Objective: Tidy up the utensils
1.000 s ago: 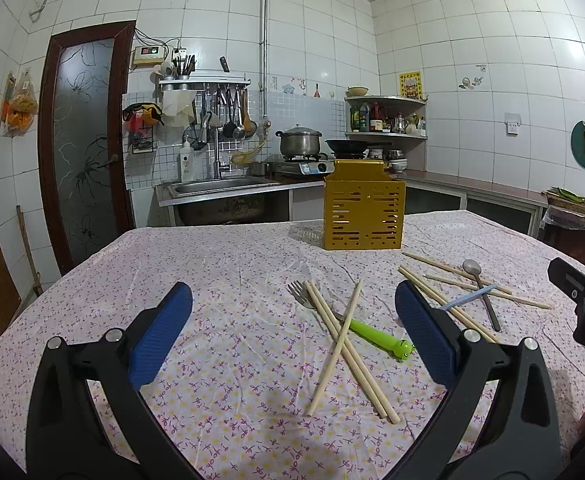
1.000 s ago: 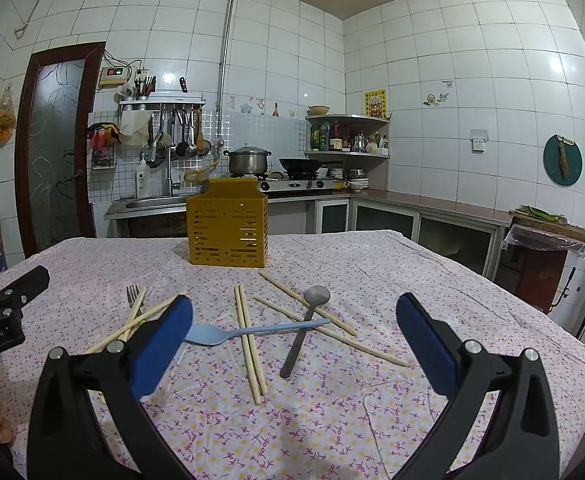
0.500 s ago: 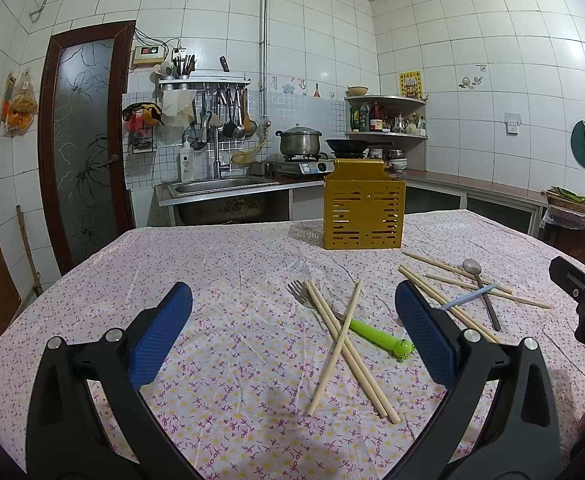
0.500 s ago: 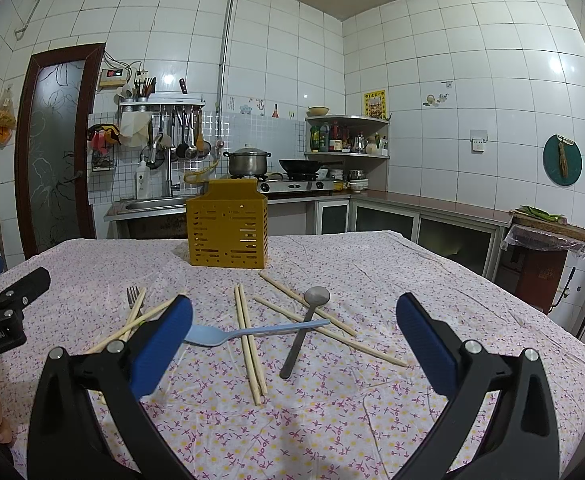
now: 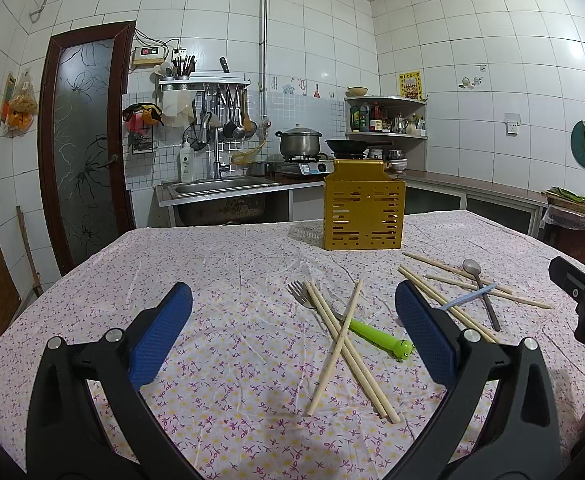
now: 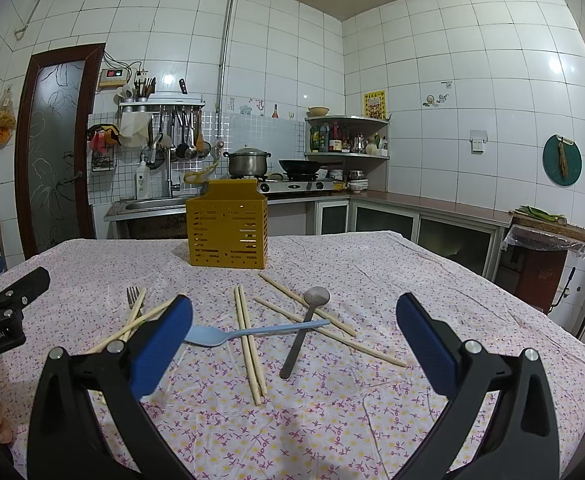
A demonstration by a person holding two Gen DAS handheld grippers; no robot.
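A yellow slotted utensil holder (image 5: 363, 215) (image 6: 227, 233) stands upright at the far middle of the table. Loose utensils lie in front of it: a fork with a green handle (image 5: 376, 334) under crossed wooden chopsticks (image 5: 334, 343), a metal spoon (image 6: 303, 328), a light blue plastic spoon (image 6: 252, 332) and more chopsticks (image 6: 249, 340). My left gripper (image 5: 292, 334) is open and empty above the table, the fork group between its fingers' far ends. My right gripper (image 6: 294, 338) is open and empty, with the spoons ahead of it.
The table has a floral cloth (image 5: 228, 280). Behind it are a sink (image 5: 216, 188), a stove with a pot (image 5: 298, 144) and a wok, and a corner shelf (image 6: 346, 136). A door (image 5: 82, 148) is at the left. A covered bin (image 6: 544, 256) stands at the right.
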